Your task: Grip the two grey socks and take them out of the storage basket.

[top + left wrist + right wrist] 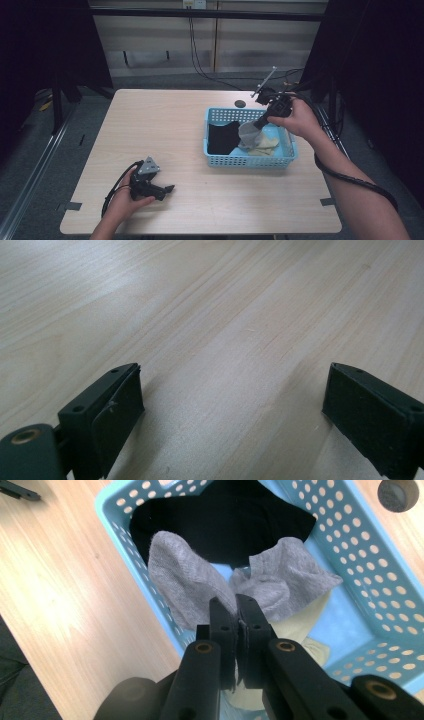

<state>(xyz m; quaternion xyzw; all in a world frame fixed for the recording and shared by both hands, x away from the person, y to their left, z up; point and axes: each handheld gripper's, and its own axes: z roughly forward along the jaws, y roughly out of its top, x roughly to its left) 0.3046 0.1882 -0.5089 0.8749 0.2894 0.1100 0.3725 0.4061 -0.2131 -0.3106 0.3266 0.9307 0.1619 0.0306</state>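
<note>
A light blue perforated basket (220,161) (380,560) stands on the right half of the wooden table. Inside lie a black cloth (222,137) (225,520), a grey cloth (247,134) (190,580) and a pale yellow cloth (265,146) (300,625). My right gripper (257,124) (236,602) hangs over the basket, shut on the grey cloth, which droops from its jaws on both sides. My left gripper (167,190) (232,405) rests low over the bare table at the front left, jaws wide open with nothing between them.
A dark round hole (240,104) (398,492) sits in the tabletop just behind the basket. Cables run from the back wall to the floor behind the table. Dark frame posts stand at both sides. Bare tabletop (160,125) spreads left of the basket.
</note>
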